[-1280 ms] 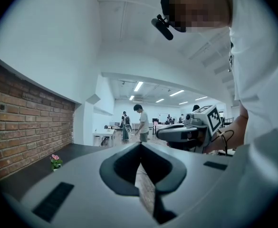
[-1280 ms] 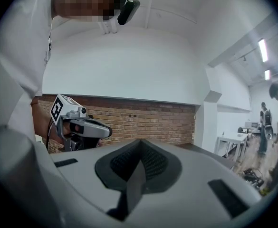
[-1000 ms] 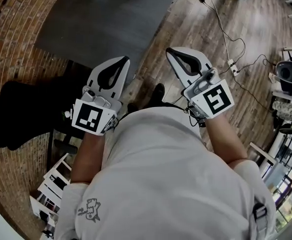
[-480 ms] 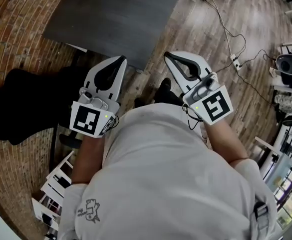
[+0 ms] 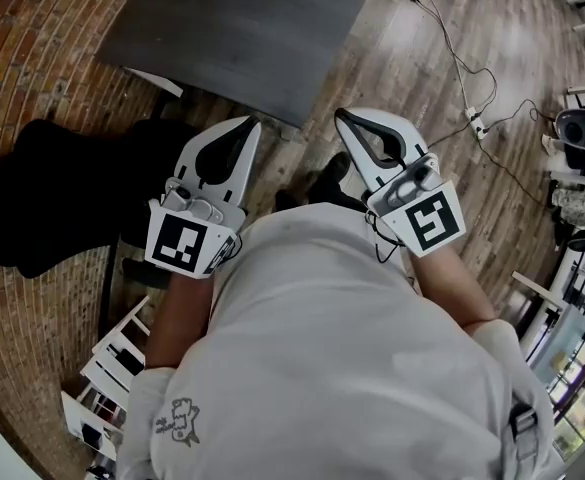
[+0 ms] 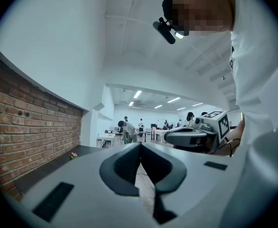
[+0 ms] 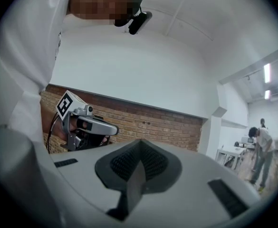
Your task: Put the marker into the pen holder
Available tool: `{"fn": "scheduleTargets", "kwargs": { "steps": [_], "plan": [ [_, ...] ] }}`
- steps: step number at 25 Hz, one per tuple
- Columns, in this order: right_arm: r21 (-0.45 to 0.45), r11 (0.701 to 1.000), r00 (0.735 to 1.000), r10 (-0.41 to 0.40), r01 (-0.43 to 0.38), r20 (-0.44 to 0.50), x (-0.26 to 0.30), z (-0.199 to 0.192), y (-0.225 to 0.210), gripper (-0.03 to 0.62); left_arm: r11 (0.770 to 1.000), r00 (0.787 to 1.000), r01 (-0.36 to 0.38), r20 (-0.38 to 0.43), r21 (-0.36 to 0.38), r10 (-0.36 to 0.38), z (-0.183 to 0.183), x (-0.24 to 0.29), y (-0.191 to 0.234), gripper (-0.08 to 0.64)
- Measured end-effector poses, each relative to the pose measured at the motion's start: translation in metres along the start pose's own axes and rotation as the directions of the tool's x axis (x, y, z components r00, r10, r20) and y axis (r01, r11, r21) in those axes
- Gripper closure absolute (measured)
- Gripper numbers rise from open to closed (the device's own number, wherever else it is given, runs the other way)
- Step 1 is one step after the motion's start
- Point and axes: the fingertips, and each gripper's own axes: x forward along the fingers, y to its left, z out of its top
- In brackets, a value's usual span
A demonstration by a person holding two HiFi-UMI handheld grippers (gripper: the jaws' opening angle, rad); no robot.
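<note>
I have both grippers held up close in front of the person's white shirt (image 5: 342, 368), side by side and pointing forward. The left gripper (image 5: 251, 122) has its jaws together; its own view (image 6: 140, 145) shows the pads meeting at the tip with nothing between them. The right gripper (image 5: 340, 116) is the same, pads pressed together and empty in its own view (image 7: 139, 141).

The head view gives me the ground: a wooden floor (image 5: 392, 58) with cables (image 5: 452, 58) ahead and right of the right gripper, a dark grey tabletop (image 5: 242, 28) ahead of the left one, and a black shape (image 5: 52, 203) to its left. The gripper views look up and outward instead. The left gripper view shows a brick wall (image 6: 29, 132) on its left, the right gripper off to its right, and people (image 6: 128, 129) at desks far ahead. The right gripper view shows the brick wall running behind the left gripper and one bent figure (image 7: 260, 151) far right.

I cannot find the marker or the pen holder in any view.
</note>
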Motion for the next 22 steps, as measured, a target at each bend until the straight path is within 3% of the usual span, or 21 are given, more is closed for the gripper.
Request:
{"fn": "scheduleTargets", "kwargs": {
  "steps": [22],
  "plan": [
    [-0.001,1.0,1.0,-0.003,0.003,-0.018,0.004,0.0,0.015,0.588,1.0,1.0,0.015,0.01,-0.007,-0.015,0.002,-0.009,0.001,0.549]
  ]
}}
